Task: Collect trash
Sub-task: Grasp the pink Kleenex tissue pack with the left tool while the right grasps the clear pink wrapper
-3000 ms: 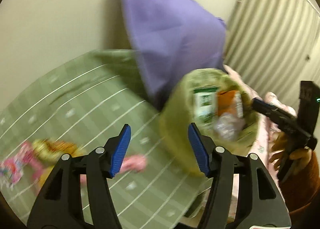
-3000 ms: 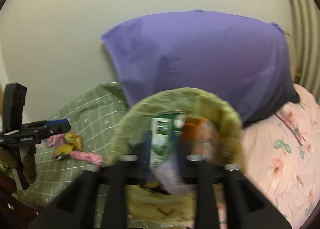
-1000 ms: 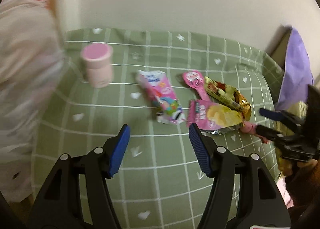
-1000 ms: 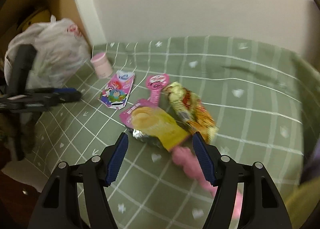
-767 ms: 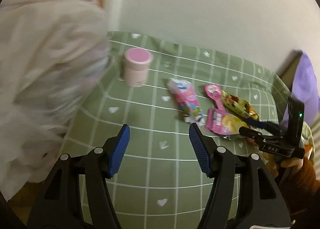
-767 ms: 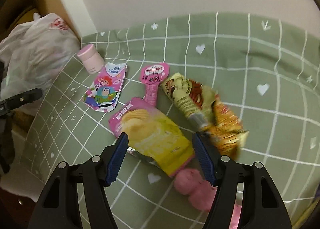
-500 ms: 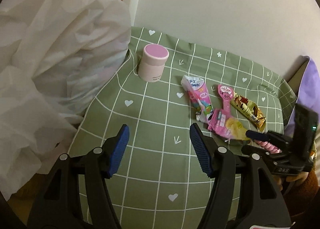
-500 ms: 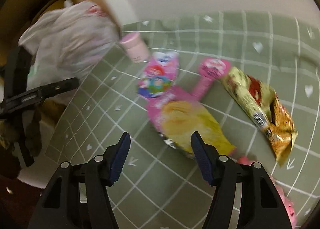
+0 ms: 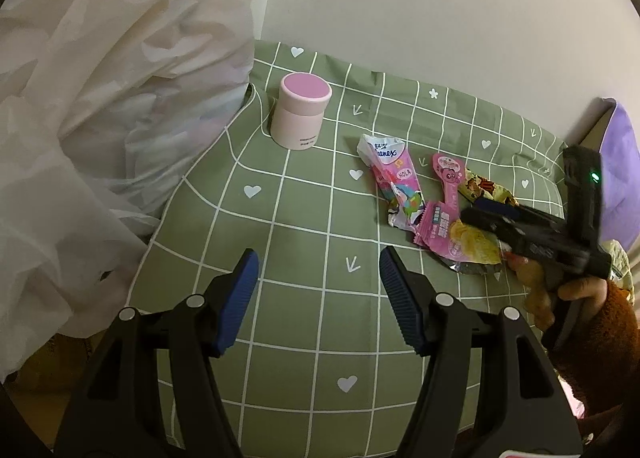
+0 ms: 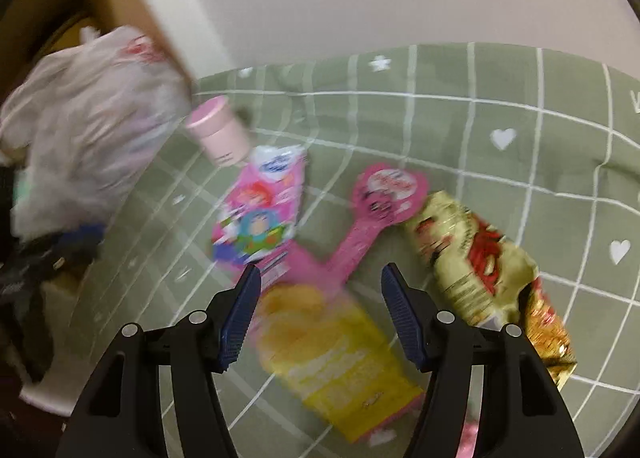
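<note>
1. The right hand-held gripper [image 10: 320,290] hangs low over the wrappers with its jaws apart and nothing between them; the yellow-and-pink chip packet [image 10: 332,354] lies just below and between its fingertips.
2. The left hand-held gripper [image 9: 318,278] also stands open and empty, over a bare patch of the green checked bedspread [image 9: 280,218], well apart from the litter.
3. The trash lies in a loose cluster on the bed: a pink tissue packet [image 9: 394,182], a pink lollipop-shaped wrapper [image 10: 380,210], a gold snack bag [image 10: 480,258] and the chip packet, some overlapping. A pink-lidded jar [image 9: 300,116] stands upright near a white plastic bag [image 9: 100,98].
4. Judged from this, the step in hand is the approach to the first pickup, most likely the chip packet.
5. The next move calls for lowering the right jaws onto an edge of the flat packet and pinching it; the soft bedding may give, and a neighbouring wrapper could be caught too.
</note>
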{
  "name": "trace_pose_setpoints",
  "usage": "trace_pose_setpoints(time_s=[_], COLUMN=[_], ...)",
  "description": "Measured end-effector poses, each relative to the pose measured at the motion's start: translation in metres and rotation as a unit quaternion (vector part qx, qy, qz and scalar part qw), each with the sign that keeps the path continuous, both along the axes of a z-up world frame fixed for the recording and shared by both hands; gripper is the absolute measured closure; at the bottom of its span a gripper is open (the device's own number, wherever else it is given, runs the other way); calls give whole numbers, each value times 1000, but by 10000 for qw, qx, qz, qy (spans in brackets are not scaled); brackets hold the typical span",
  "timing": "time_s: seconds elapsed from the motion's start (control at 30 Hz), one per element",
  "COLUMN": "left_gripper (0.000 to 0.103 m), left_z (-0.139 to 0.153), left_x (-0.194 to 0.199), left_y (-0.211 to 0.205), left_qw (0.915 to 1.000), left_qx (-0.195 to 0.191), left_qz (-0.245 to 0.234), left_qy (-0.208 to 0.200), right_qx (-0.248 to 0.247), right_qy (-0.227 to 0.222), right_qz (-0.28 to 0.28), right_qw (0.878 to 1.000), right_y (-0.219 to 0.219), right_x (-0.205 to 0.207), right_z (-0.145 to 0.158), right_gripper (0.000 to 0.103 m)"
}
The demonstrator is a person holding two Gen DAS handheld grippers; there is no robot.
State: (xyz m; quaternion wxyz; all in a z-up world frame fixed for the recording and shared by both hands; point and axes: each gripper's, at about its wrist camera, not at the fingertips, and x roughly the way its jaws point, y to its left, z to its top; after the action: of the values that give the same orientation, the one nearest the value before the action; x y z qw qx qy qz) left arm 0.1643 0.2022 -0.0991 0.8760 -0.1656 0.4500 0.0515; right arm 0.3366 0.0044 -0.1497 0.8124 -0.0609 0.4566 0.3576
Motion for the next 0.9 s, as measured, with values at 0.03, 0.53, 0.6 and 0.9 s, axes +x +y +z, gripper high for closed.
trace_pose_setpoints(time_s=[0.03,0.53,0.6,0.9], left_gripper=[43,43,43,43], left_z=[0,-4,-5,-16], left_x=[1,12,20,69], left_y=[-1,-4,-5,-27], left_qw=[10000,9998,9994,9956], left_qx=[-13,-156,-287,-739], left_qz=[-21,-123,-143,-555], left_qy=[-1,-83,-119,-163], right_qx=[-126,-306,-188,274], right_qy=[-143,-363,-442,-517], right_qz=[-147,-502,-463,-884], right_qw=[9997,9976,9978,9944], right_y=[5,24,17,-38], right_x=[4,31,23,-5], right_z=[1,19,30,66], right_gripper=[44,87,88,88])
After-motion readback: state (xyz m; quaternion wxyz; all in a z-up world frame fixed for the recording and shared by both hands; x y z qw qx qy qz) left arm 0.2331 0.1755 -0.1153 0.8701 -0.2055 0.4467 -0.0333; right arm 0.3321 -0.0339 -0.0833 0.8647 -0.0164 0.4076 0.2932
